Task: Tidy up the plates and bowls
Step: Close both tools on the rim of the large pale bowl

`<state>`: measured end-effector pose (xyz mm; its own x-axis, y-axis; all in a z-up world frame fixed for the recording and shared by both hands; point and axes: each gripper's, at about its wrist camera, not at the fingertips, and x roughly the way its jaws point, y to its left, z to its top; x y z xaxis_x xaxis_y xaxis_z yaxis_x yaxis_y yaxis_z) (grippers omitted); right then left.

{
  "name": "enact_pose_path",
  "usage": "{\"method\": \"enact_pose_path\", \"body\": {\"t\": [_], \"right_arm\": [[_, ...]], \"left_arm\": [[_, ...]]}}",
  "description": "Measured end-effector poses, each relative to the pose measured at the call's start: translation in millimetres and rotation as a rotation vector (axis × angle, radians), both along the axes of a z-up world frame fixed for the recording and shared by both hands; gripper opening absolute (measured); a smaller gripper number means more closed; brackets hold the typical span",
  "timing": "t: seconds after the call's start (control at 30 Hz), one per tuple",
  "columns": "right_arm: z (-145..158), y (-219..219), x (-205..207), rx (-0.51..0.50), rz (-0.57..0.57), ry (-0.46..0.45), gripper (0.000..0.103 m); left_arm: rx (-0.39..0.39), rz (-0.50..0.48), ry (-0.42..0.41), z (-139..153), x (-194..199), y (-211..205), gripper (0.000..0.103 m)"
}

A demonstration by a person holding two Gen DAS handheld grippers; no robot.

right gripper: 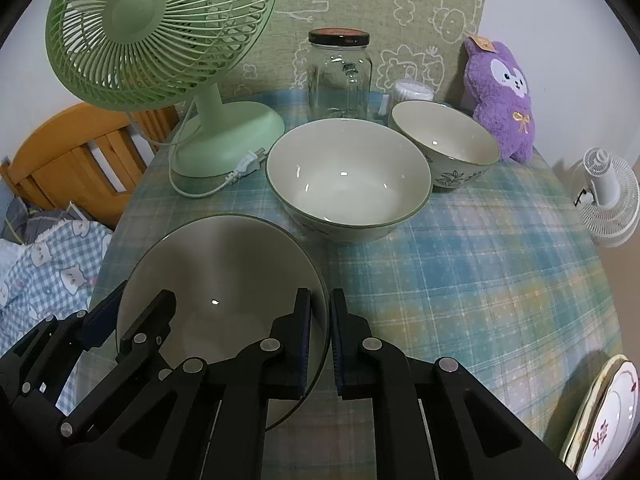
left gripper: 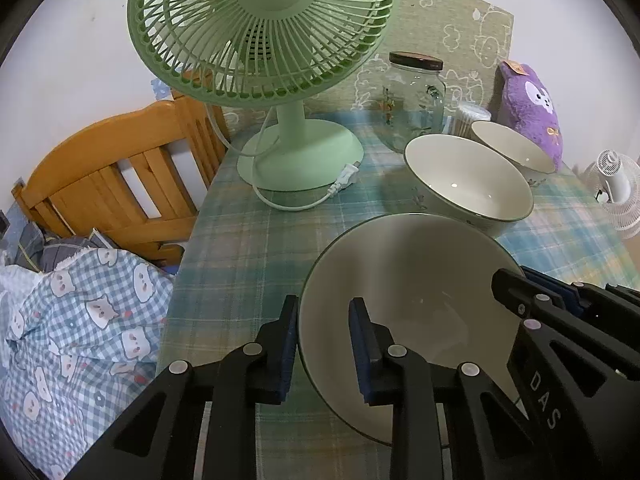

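Observation:
A large cream bowl with a dark green rim [left gripper: 420,280] [right gripper: 224,256] sits at the near edge of the plaid-clothed table [right gripper: 460,264]. My left gripper [left gripper: 324,304] [right gripper: 142,296] straddles its left rim: the outer pad is at the rim, while the inner finger stands apart inside the bowl. My right gripper [right gripper: 320,294] [left gripper: 514,276] is shut on the bowl's right rim. Behind it stand a medium bowl [right gripper: 348,176] [left gripper: 468,184] and a smaller leaf-patterned bowl [right gripper: 444,140] [left gripper: 516,144]. A stack of plates [right gripper: 608,412] lies at the table's near right edge.
A green desk fan [left gripper: 260,28] with a loose cord and plug [left gripper: 344,178] stands at the back left. A glass jar [right gripper: 340,76], a cotton swab tub [right gripper: 412,90] and a purple plush [right gripper: 500,100] line the back. A wooden bed frame [left gripper: 112,184] and checked bedding [left gripper: 80,328] lie to the left.

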<state>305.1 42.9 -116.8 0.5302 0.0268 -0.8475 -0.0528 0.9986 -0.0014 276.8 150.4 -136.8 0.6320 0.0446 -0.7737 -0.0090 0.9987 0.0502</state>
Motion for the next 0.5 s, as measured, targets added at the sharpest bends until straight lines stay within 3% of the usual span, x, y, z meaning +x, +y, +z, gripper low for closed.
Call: {"method": "enact_pose_path", "body": {"t": [0.5], "right_arm": [[9.3,-4.4,-15.8,-0.021,-0.005,0.007,0.012]], "left_arm": [[-0.027,0.002,0.050,3.8,-13.0,-5.8,0.021]]}}
